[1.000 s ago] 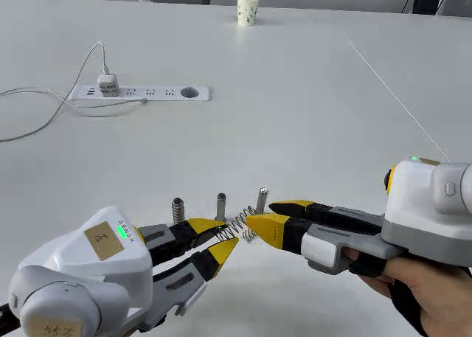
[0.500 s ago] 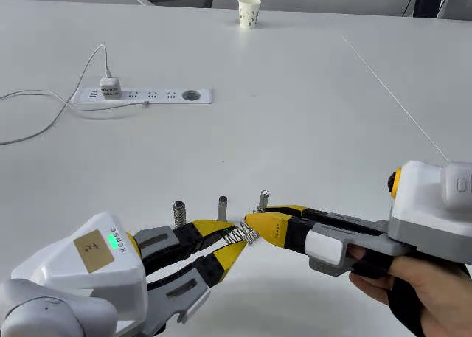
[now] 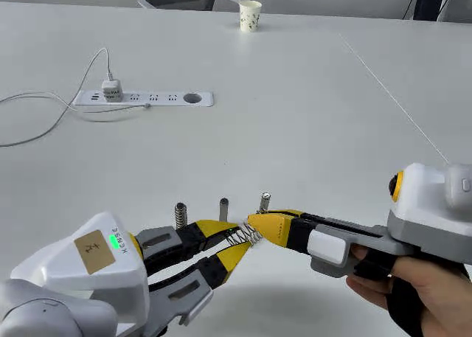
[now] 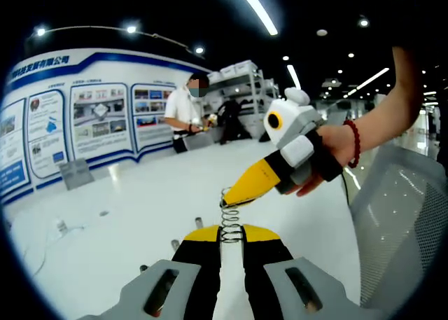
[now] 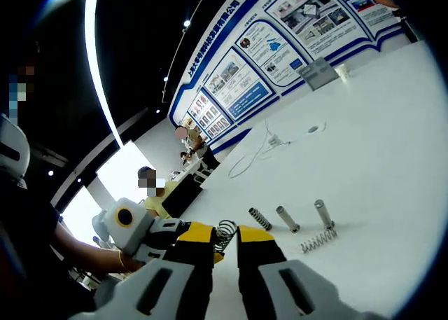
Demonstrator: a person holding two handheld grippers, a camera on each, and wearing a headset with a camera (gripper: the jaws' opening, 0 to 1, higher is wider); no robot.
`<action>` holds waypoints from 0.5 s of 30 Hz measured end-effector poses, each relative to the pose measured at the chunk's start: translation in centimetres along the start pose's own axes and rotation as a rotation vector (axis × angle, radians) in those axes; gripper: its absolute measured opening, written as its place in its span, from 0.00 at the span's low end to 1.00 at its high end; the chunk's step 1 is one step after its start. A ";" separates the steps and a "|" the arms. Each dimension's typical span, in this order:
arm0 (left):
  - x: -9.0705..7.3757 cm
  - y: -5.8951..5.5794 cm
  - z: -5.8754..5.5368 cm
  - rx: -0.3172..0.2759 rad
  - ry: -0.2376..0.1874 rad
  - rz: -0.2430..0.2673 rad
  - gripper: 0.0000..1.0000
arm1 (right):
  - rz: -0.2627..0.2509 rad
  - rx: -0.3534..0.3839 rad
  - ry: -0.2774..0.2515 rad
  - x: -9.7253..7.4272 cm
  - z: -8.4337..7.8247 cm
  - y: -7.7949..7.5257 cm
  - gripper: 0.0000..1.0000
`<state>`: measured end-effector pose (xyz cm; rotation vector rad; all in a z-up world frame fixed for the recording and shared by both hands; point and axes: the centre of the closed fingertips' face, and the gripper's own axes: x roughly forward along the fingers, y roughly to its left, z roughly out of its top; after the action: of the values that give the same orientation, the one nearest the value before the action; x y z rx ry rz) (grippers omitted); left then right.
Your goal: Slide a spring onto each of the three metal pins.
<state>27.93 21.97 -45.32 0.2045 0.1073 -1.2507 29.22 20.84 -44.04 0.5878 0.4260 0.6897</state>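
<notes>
Three metal pins stand in a row on the white table. The left pin (image 3: 180, 214) wears a spring; the middle pin (image 3: 223, 207) and the right pin (image 3: 264, 201) are bare. Just in front of them a small spring (image 3: 244, 236) hangs in the air between both grippers. My left gripper (image 3: 231, 242) is shut on its near end. My right gripper (image 3: 255, 223) is shut on its other end, coming in from the right. In the left gripper view the spring (image 4: 229, 216) rises from my jaws to the right gripper's yellow tip (image 4: 241, 191). Another loose spring (image 5: 318, 241) lies beside the pins.
A white power strip (image 3: 144, 98) with a plugged charger and cable lies at the far left of the table. A paper cup (image 3: 250, 15) stands at the far edge. People stand at other tables in the background of the gripper views.
The two grippers have drawn closer together, so the spring between them looks shorter. The head camera has shifted slightly.
</notes>
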 end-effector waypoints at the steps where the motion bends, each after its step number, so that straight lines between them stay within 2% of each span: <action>1: 0.0 0.0 0.0 -0.003 0.002 0.002 0.11 | -0.001 -0.002 -0.002 0.0 0.0 0.0 0.13; 15: 0.1 0.0 -0.7 -0.033 0.041 0.006 0.11 | -0.003 -0.054 0.008 0.1 -0.3 -0.1 0.12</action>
<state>27.95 21.98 -46.00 0.2023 0.1623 -1.2379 29.20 20.98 -44.30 0.5332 0.4143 0.6991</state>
